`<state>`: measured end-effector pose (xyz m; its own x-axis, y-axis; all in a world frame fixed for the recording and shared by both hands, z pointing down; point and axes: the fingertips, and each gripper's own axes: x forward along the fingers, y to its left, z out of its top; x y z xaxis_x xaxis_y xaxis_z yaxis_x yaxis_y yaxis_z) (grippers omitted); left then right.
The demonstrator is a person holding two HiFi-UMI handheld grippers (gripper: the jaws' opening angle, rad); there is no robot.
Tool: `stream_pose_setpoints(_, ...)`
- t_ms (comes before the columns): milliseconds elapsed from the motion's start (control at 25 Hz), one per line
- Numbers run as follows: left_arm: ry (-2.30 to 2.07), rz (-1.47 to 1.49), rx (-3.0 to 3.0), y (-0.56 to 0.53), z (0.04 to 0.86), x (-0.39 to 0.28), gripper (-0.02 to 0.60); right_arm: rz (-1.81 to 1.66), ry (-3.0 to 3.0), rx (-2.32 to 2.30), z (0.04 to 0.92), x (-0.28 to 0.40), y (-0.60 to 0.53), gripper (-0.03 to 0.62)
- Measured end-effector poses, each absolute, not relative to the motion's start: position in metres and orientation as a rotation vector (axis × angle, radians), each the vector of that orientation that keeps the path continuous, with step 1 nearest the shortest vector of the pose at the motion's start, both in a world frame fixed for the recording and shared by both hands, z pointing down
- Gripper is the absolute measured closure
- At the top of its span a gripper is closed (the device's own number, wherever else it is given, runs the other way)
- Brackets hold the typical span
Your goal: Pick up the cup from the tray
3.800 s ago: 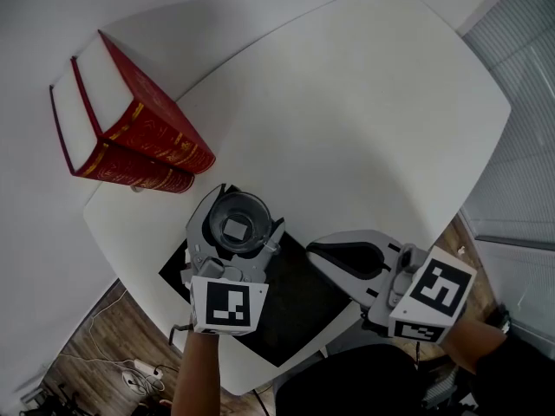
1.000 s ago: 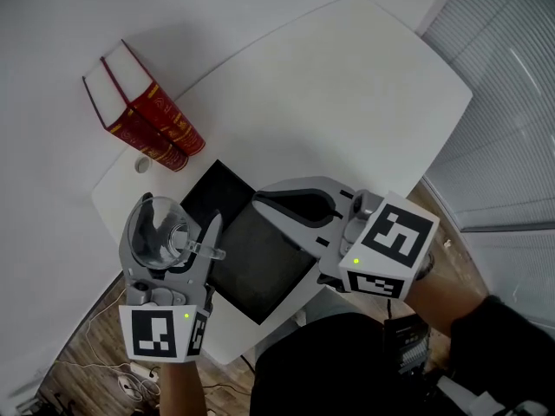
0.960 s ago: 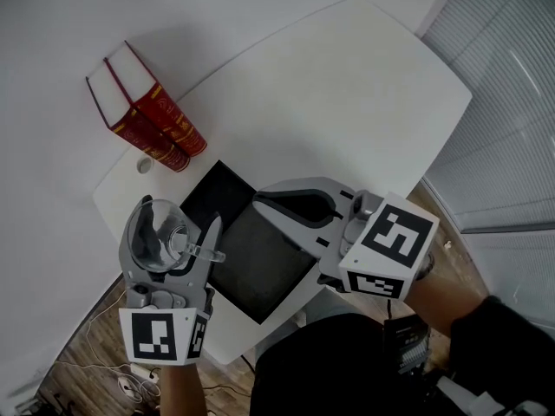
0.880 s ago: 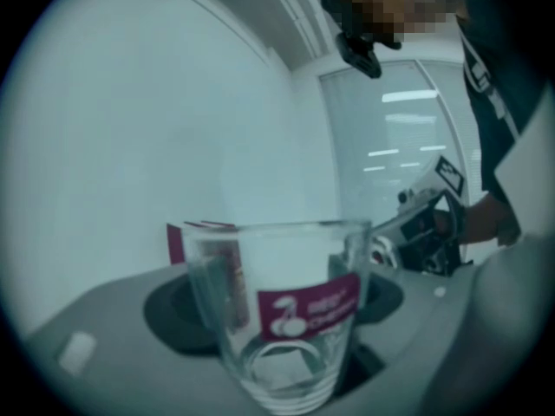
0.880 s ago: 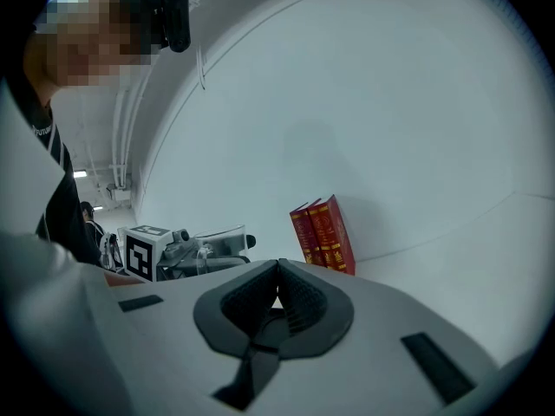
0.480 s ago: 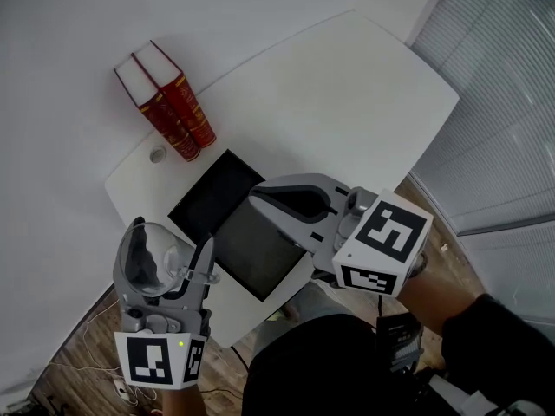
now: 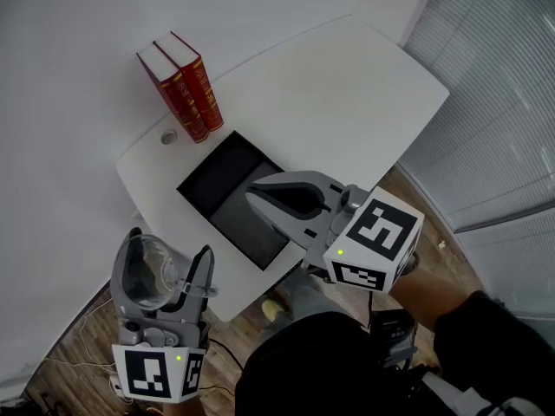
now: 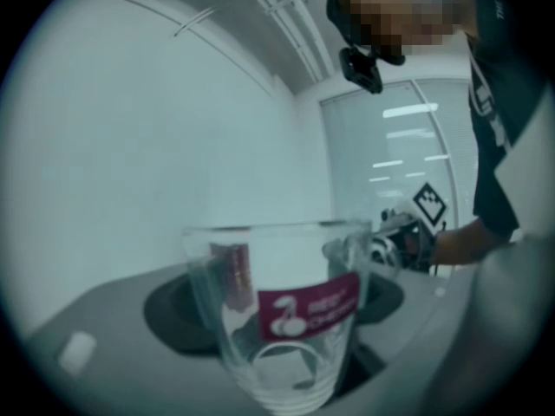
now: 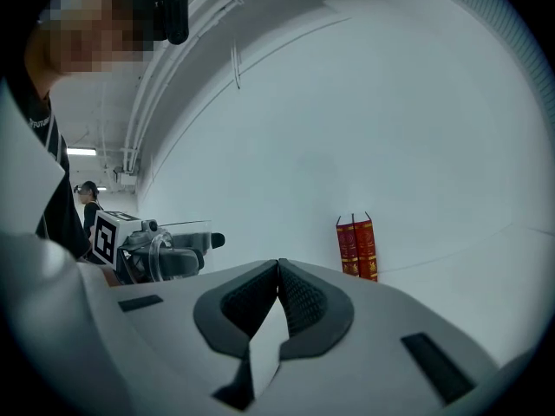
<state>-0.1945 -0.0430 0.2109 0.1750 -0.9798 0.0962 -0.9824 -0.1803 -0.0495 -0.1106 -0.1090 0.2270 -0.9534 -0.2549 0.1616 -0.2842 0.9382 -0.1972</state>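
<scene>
Some bits are hard to read here. In the left gripper view the cup point(image 8: 290, 319) fills the middle and its base is cut off at the bottom edge. The print on its red cherry label is too blurry to read. The pads sit behind the glass, so you only get dark shapes either side. In the head view the left hand is chopped off below the marker cube. The right gripper point(image 7: 253, 195) covers part of the tray point(image 7: 212, 180).

The left gripper point(image 7: 165, 265) is spread wide and clamped around the cup, holding it upright. It's low and left in the head view, past the table point(image 7: 347, 94) edge, so the cup is well apart from the tray. The right gripper hangs above the tray's near end with its jaws pressed together on nothing. It points toward the wall and the two red books point(image 9: 355, 248), and a dark sleeve trails behind it.
</scene>
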Motion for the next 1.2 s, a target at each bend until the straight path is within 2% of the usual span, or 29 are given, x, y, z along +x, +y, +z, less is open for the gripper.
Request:
stream_pose_setpoints(360,-1.999,0.141,2.383,-0.01,0.206,-0.202,0.178,0.239,-2.956,0.467,0.217,-0.114,-0.087,0.58)
stream_pose_setpoints(680,-2.012,0.094,2.407,0.051,0.192,-0.188,0.178,0.133,-2.958,0.53,0.199,-0.091,-0.03,0.58)
stream_pose_setpoints(1200,-2.027,0.095,2.456,0.082,0.182,-0.179,0.176,0.028,-2.968,0.557,0.187,-0.089,0.001,0.579)
